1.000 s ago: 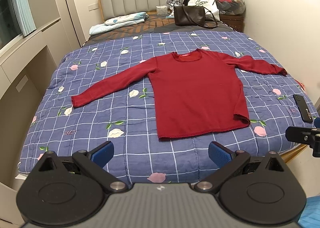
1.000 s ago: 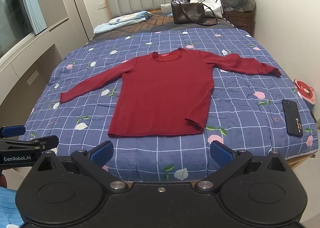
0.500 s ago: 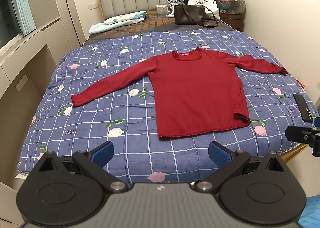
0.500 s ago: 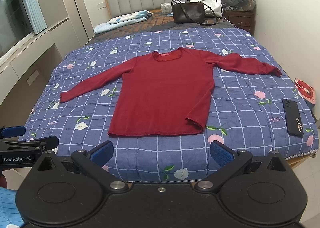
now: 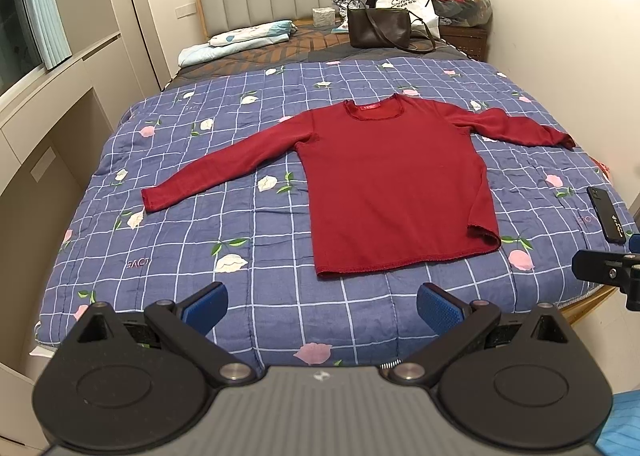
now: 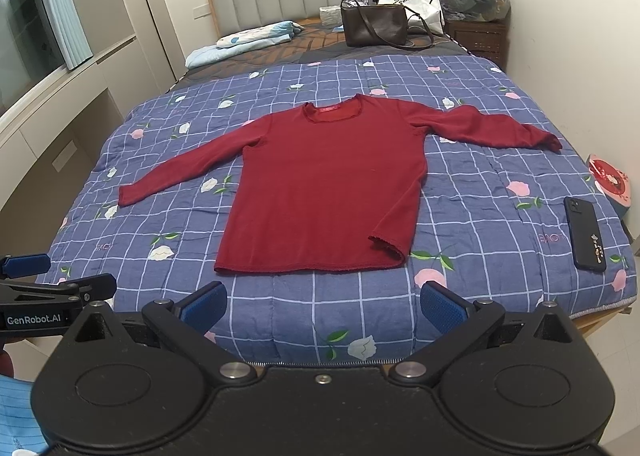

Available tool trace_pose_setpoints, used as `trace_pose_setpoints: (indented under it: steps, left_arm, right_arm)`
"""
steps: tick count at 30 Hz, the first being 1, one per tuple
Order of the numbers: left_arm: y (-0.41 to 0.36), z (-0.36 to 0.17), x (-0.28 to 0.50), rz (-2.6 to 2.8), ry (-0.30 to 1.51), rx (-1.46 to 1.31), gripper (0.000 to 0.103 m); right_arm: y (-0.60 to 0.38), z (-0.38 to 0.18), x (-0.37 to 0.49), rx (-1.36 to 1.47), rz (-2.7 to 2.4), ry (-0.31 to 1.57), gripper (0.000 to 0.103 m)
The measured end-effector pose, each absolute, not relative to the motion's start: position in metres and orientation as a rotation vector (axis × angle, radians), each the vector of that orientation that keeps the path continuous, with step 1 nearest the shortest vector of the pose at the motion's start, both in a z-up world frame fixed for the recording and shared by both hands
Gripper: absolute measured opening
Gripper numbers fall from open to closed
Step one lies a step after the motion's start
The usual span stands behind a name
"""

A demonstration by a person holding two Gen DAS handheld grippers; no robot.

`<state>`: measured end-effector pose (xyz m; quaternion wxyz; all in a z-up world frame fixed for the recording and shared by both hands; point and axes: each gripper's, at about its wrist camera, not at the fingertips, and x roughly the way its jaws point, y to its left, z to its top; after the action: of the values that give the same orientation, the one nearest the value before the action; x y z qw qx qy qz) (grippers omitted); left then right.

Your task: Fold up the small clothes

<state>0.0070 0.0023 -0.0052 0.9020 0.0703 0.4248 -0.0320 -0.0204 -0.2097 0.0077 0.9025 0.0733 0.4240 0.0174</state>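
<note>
A red long-sleeved sweater (image 5: 394,184) lay face up and flat on the blue checked quilt (image 5: 256,224) of the bed, neckline toward the headboard, both sleeves stretched out to the sides, hem nearest the cameras. The left claw (image 5: 320,302) and the right claw (image 6: 323,301) both hung above the foot of the bed, well short of the hem, each with its blue pads spread wide and gripping nothing.

No fold looked begun, so the step in hand was judged to be the first reach. It would likely go best with each claw taking one sleeve near the cuff, pinching only the knit and not the quilt beneath, then carrying the sleeve across the chest so it lay straight. The right hem corner curled up slightly (worth smoothing first). A dark phone (image 6: 585,235) rested on the quilt near the right edge, well apart from the sweater; the right sleeve's path should stay clear of it.
</note>
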Motion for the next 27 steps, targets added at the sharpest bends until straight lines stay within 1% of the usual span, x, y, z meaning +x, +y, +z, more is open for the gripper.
trace_pose_setpoints:
  steps: [27]
  left_arm:
    - [0.0049,-0.0081,0.0071,-0.066,0.900,0.141,0.103]
  right_arm:
    - [-0.2095,0.0053,-0.0191,0.165,0.022,0.898,0.103]
